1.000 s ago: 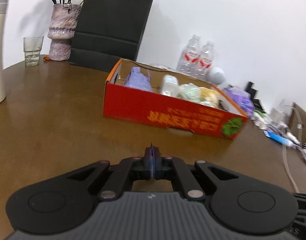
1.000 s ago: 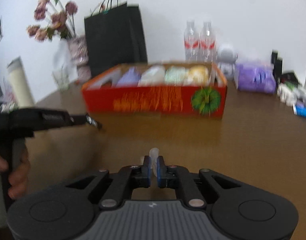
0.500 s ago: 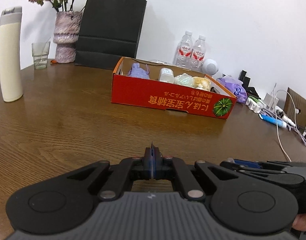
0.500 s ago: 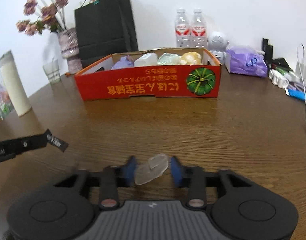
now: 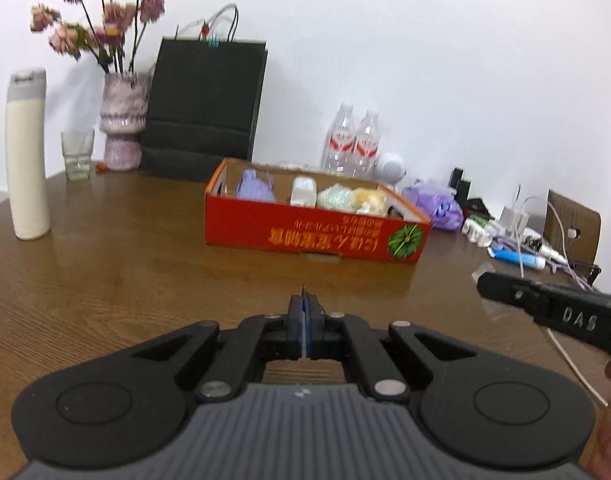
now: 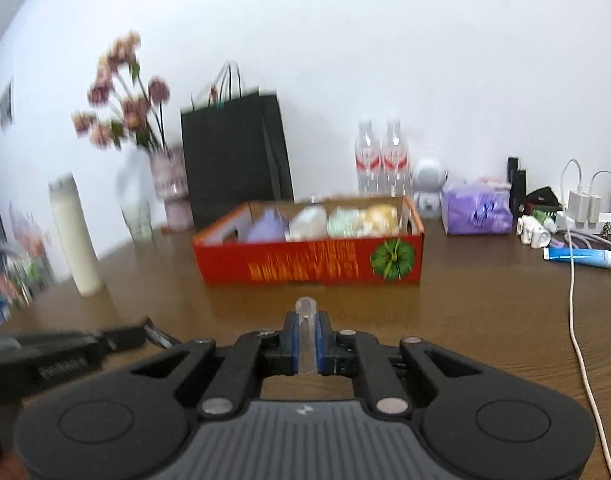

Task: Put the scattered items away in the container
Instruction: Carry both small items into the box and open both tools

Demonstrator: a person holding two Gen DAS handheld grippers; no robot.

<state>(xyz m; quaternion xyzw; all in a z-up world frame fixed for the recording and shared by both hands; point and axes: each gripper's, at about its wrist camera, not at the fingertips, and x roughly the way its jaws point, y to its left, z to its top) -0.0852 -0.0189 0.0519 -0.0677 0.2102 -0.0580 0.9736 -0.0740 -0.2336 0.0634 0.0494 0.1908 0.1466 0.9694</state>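
Clear plastic piece (image 6: 305, 328) now upright, clamped in just-closed R gripper (image 6: 305, 334); L gripper (image 5: 303, 320) together, empty; "DAS" on R.

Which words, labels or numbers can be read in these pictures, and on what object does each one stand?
"DAS": white letters on the side of the right tool, seen from the left wrist.
Orange print on the red box: upside down, too blurred to read.
Red labels on the two water bottles: too small to read.
Print on the blue tube: too small to read.
Nothing else is legible.
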